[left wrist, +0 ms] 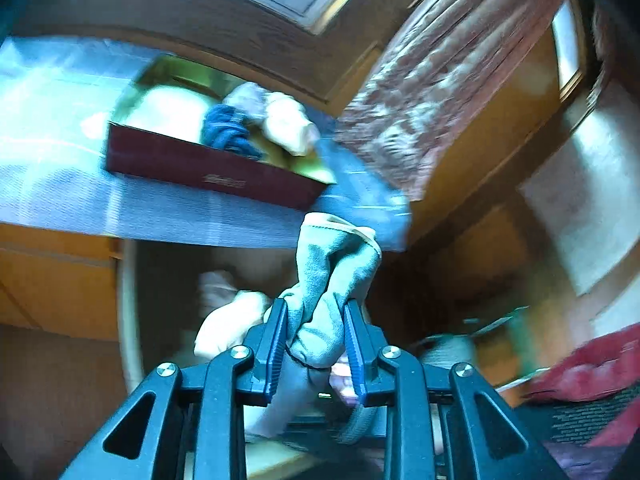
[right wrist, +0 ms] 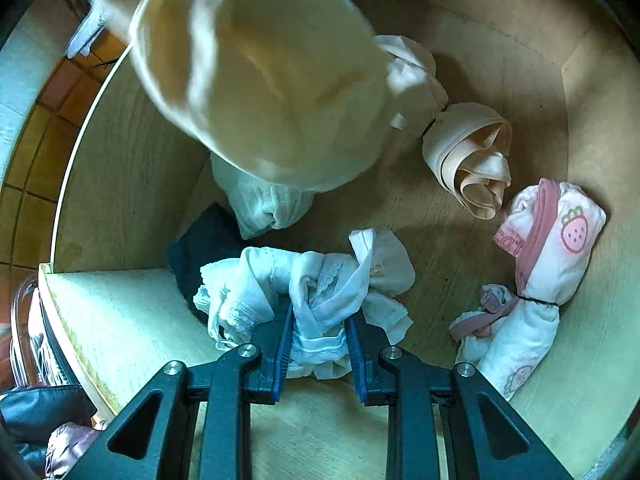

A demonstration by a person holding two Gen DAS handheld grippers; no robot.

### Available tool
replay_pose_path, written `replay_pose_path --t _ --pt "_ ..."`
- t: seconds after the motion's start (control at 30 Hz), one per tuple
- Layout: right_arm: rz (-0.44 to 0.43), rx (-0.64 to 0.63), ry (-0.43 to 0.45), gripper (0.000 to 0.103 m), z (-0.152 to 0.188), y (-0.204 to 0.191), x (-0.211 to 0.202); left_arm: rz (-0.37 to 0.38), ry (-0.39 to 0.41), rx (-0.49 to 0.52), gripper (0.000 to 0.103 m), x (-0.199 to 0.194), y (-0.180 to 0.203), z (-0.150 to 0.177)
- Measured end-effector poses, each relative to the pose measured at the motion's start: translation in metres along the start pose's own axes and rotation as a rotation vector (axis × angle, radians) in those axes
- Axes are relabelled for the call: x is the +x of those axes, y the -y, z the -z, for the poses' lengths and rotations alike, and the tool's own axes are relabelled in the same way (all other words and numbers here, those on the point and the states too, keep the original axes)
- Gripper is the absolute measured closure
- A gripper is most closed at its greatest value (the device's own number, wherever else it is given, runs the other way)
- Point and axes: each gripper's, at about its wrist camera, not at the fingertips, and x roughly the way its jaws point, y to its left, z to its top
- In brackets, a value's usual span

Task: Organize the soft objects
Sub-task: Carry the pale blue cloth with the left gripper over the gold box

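Blue-padded jaws of the left gripper (left wrist: 316, 336) are closed on a grey-green rolled sock bundle (left wrist: 334, 276), pinched near its lower end so the cuff end stands free above the fingers. View is motion-blurred. Beyond it sits a dark red cardboard box (left wrist: 208, 168) on a blue cloth (left wrist: 160, 212); the box already holds a dark blue bundle (left wrist: 230, 130) and a cream bundle (left wrist: 288, 122). Judgement: the sock is held clear for carrying toward that box.

Right gripper (right wrist: 318, 330): jaws closed on a white lacy garment (right wrist: 316, 300), gathered at mid-fold, resting in a wooden drawer (right wrist: 592, 120). A large cream cloth bundle (right wrist: 260, 80) is close to the lens, blurred; whether it is lying or hanging cannot be told. Other items in the drawer, each apart from the gripper: a beige rolled garment (right wrist: 476, 160) and a white-and-pink roll with strawberry prints (right wrist: 548, 256), tied with a dark band, which keeps it compact.

Writing: a pale logo on the box front, unreadable through blur; pink letters on the strawberry roll, partly hidden, not legible; a small tag mark on the white garment, too small to read.
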Motion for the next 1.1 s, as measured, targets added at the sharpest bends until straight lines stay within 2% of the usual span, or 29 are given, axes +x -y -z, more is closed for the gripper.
replay_pose_path --t 0.03,0.07,0.13,0.17,0.2,0.23,0.3,0.37,0.43,0.5,0.63,0.87,0.93,0.97,1.03,1.1 --pt "-0.002 0.004 0.003 0.078 0.000 0.000 0.000 -0.077 -0.004 0.051 0.082 0.002 0.005 -0.001" --pt "-0.002 0.003 0.003 0.078 0.000 0.000 0.000 -0.131 -0.023 0.057 0.084 0.008 0.005 -0.002" --pt "0.001 -0.001 0.009 0.078 0.001 -0.002 0.000 -0.078 -0.015 0.027 0.084 0.009 0.004 -0.002" --pt "-0.005 0.002 0.012 0.078 0.001 -0.001 -0.001 -0.100 -0.002 0.047 0.086 0.008 0.008 -0.003" --pt "-0.008 0.003 0.013 0.078 0.001 -0.002 -0.001 -0.071 0.000 0.028 0.095 0.007 0.008 -0.004" --pt "-0.008 0.003 0.014 0.078 0.001 -0.002 -0.002 -0.032 0.012 0.012 0.096 0.003 0.011 -0.005" --pt "-0.012 0.002 0.015 0.078 0.001 -0.001 -0.002 -0.095 0.048 0.072 0.096 -0.002 0.022 -0.010" --pt "-0.011 -0.005 0.012 0.078 0.001 -0.001 -0.001 -0.108 0.024 0.047 0.096 0.003 0.015 -0.013" --pt "-0.016 -0.002 0.015 0.078 0.001 0.000 -0.001 -0.187 0.010 0.063 0.096 0.012 0.010 -0.010" --pt "-0.020 -0.002 0.013 0.078 0.001 0.001 -0.002 -0.207 -0.041 0.050 0.092 0.022 0.000 -0.003" --pt "-0.017 -0.005 0.005 0.078 -0.001 0.001 -0.001 -0.246 -0.180 0.108 0.070 0.055 -0.009 0.023" --pt "-0.020 0.011 -0.006 0.078 -0.007 0.000 0.005 -0.254 -0.386 0.164 0.056 0.124 -0.029 0.060" --pt "-0.037 0.032 -0.016 0.077 -0.009 0.006 0.008 -0.268 -0.425 0.180 0.046 0.133 -0.036 0.072" --pt "-0.040 0.026 -0.018 0.077 -0.009 0.007 0.009 -0.285 -0.439 0.182 0.045 0.137 -0.041 0.075" --pt "-0.030 0.014 -0.017 0.078 -0.010 0.007 0.012 -0.271 -0.462 0.171 0.045 0.144 -0.048 0.080" --pt "-0.030 0.016 -0.022 0.078 -0.011 0.008 0.016 -0.294 -0.488 0.199 0.045 0.149 -0.049 0.086"
